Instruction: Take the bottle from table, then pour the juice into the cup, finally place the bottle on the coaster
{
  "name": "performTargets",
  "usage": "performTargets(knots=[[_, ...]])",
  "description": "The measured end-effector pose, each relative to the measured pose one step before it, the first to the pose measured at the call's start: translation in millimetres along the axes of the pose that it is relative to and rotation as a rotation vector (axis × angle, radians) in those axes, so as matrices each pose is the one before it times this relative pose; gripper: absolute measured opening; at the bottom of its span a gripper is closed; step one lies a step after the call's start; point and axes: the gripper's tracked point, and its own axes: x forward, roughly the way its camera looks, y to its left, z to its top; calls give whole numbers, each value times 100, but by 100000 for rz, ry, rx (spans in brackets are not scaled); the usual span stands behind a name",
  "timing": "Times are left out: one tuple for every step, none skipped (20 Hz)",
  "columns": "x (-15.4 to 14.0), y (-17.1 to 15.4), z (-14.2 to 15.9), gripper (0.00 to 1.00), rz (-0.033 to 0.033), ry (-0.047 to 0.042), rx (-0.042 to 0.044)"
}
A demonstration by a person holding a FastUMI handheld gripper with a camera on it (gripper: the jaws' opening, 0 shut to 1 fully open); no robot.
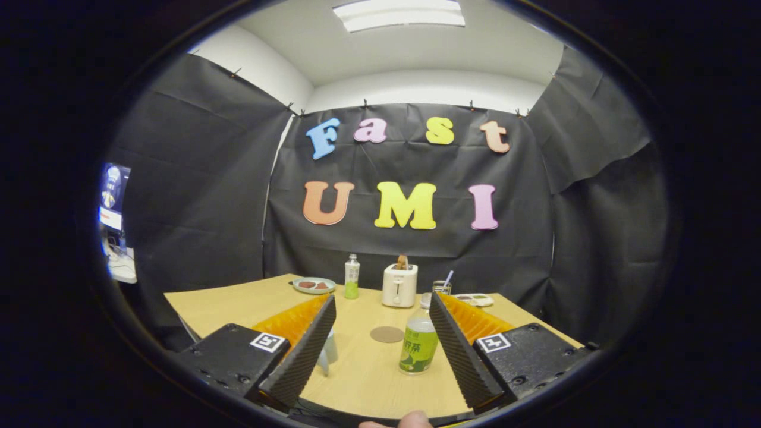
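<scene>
Hand-held gripper [380, 333] wide open over the table [226, 309].
The bottle [418, 348] stands between its fingers, touching neither; the coaster [387, 334] lies just left.

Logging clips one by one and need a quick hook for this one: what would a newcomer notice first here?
The open gripper frames a clear plastic bottle of green juice standing between its fingers, nearer the right one, untouched. Just beyond lies a round brown coaster on the pale wooden table; a clear cup peeks from behind the left finger. Farther back stand a white toaster and a second small bottle.
</scene>
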Motion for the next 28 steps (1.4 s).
performTargets(knots=[[60,-777,403,100,-1271,-1178,-297],[130,-870,413,100,-1228,-1401,227],[182,-865,225,100,-1468,-1223,411],[365,-996,255,100,-1821,-1280,372],[376,-1046,92,100,-1563,-854,-470],[496,-797,-136,100,-1100,-194,-867],[416,-602,-560,100,-570,724,-221],[490,-624,-647,100,-618,1131,838],[419,-494,-840,100,-8,1470,870],[580,-293,-946,100,-22,2272,664],[673,-336,-1228,100,-258,2339,-263],[731,-122,-932,100,688,1792,1268],[499,313,-909,100,1431,1747,1781],[767,155,-1052,100,1069,2350,1537],[882,70,-1080,100,1068,2144,1030],[780,225,-849,100,895,1876,-82],[830,323,-775,100,1031,1274,-868],[835,219,-871,100,245,1729,-1249],[894,191,-983,100,492,1879,-409],[805,302,-903,100,537,2237,629],[731,182,-793,100,202,1999,954],[677,-44,-455,100,-544,1153,878],[607,-76,-270,100,-623,693,761],[576,55,-336,100,-32,1131,405],[540,315,-570,100,321,1228,265],[408,230,-300,100,371,926,162],[422,130,-234,100,29,722,-231],[317,-22,-207,100,-343,562,-442]])
